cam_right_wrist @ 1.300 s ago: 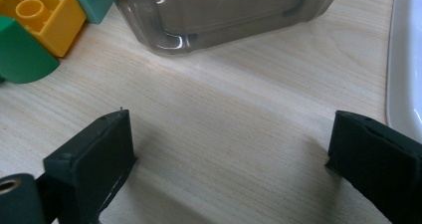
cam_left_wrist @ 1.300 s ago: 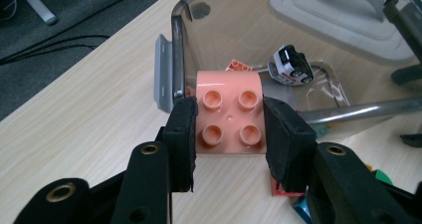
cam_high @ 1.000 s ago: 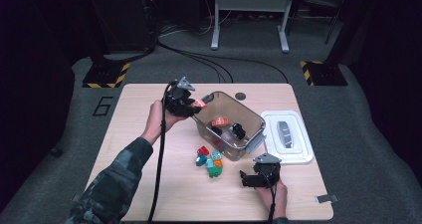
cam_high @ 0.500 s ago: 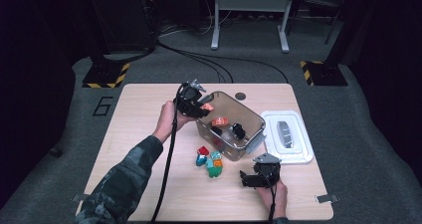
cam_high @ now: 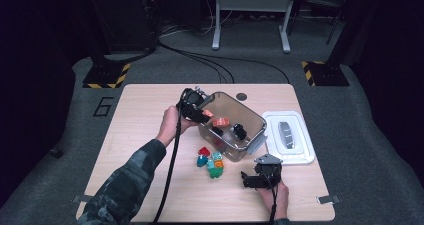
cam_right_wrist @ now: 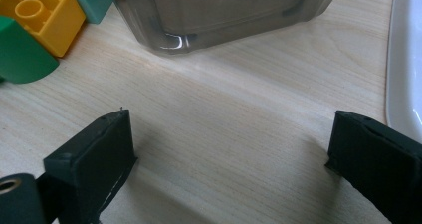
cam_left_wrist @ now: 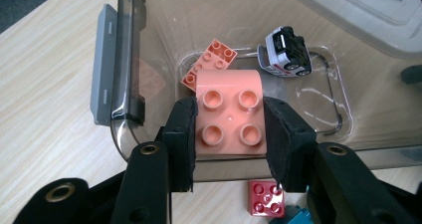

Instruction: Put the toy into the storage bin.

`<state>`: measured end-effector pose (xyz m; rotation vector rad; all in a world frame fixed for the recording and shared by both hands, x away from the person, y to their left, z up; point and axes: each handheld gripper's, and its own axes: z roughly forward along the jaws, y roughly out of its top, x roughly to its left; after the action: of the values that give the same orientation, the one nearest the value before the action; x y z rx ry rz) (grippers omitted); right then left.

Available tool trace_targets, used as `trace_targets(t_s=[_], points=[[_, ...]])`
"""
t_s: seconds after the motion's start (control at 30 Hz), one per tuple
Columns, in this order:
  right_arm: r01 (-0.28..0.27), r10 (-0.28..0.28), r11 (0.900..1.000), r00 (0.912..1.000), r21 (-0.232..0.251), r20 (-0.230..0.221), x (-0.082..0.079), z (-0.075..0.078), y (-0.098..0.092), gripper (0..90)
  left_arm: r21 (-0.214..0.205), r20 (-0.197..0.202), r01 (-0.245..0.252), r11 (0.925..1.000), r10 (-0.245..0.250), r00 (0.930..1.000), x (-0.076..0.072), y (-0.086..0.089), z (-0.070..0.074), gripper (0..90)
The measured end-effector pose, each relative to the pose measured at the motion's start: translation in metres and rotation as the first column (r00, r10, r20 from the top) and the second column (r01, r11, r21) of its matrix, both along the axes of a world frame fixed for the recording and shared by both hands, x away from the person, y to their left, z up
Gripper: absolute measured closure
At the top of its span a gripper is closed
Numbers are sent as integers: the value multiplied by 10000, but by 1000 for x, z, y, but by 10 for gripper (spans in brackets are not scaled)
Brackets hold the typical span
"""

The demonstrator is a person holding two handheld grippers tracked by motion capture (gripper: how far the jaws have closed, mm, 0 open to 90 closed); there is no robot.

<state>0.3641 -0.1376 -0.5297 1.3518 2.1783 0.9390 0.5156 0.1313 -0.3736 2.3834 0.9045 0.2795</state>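
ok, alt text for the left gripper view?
The left hand-held gripper clamps a pink four-stud block over the rim of a clear plastic bin. Inside the bin lie an orange brick and a toy car.

bricks in my bin (cam_high: 252,116): 2 – one orange (cam_left_wrist: 210,62), one pink (cam_left_wrist: 230,115) in my jaws
toy cars: 1 (cam_left_wrist: 285,51)
lids: 1 (cam_high: 288,138)
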Motion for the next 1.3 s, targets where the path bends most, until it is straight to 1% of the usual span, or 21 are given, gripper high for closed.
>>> trace_targets(t_s=[0.1,0.17,0.23,0.27,0.33,0.43,0.53,0.57,0.73,0.8,0.83,0.9,1.03,1.07,1.13,1.17,1.2,1.23,1.3], points=[[-11,11,10000,10000,-6,0,0,0,0,33,94,-43,7,10000,-7,10000,0,-1,-2,579],[-13,13,10000,10000,-4,0,0,0,0,32,100,-78,8,10000,-7,10000,1,-1,-2,540],[-14,14,10000,10000,0,7,0,0,0,32,129,-45,5,9999,-4,10000,0,-1,-2,479],[-30,30,10000,10000,-2,-9,0,0,0,32,120,-6,-26,9999,26,10000,-2,0,-1,463],[-31,31,10000,10000,-2,-11,0,0,0,32,-44,110,-86,10000,87,9999,-4,2,1,413],[-31,31,10000,10000,-1,-10,0,0,0,33,-77,358,-8,10000,10,9994,-11,6,6,347],[-28,28,10000,10000,0,-13,0,0,0,33,-167,578,-36,9999,46,9983,-19,11,10,288],[-28,28,10000,10000,-1,-11,0,0,0,33,-260,636,-52,9996,68,9979,-22,13,11,266],[-23,23,10000,10000,3,-8,0,0,0,34,-452,928,-186,9988,227,9954,-37,27,12,214],[-22,22,10000,10000,-2,-6,0,0,0,34,-614,1035,-196,9979,259,9943,-45,34,11,200],[-24,24,10000,10000,2,-7,0,0,0,34,-604,1064,-221,9979,284,9939,-47,37,9,195],[-15,15,10000,10000,2,-8,0,0,0,34,-627,1150,-260,9977,331,9928,-54,41,5,187],[-23,23,10000,10000,-10,8,0,0,-1,35,-766,1186,-250,9967,340,9924,-67,49,-9,173],[-56,56,10000,10000,-29,28,1,0,-1,35,-855,1197,-268,9960,369,9921,-70,50,-16,169],[-53,53,10000,10000,-30,29,1,0,-1,35,-777,1142,-239,9967,327,9929,-75,50,-26,168],[-54,54,10000,10000,-32,31,1,0,-1,35,-790,1122,-103,9968,191,9935,-78,50,-35,168],[7,-7,10000,10000,19,9,0,0,0,35,-718,965,-59,9974,128,9953,-80,49,-42,170],[5,-5,10000,10000,17,8,0,0,0,35,-706,978,-45,9975,114,9951,-81,47,-48,171],[8,-8,10000,10000,19,12,0,0,0,35,-773,762,49,9970,10,9971,-84,43,-64,179]])
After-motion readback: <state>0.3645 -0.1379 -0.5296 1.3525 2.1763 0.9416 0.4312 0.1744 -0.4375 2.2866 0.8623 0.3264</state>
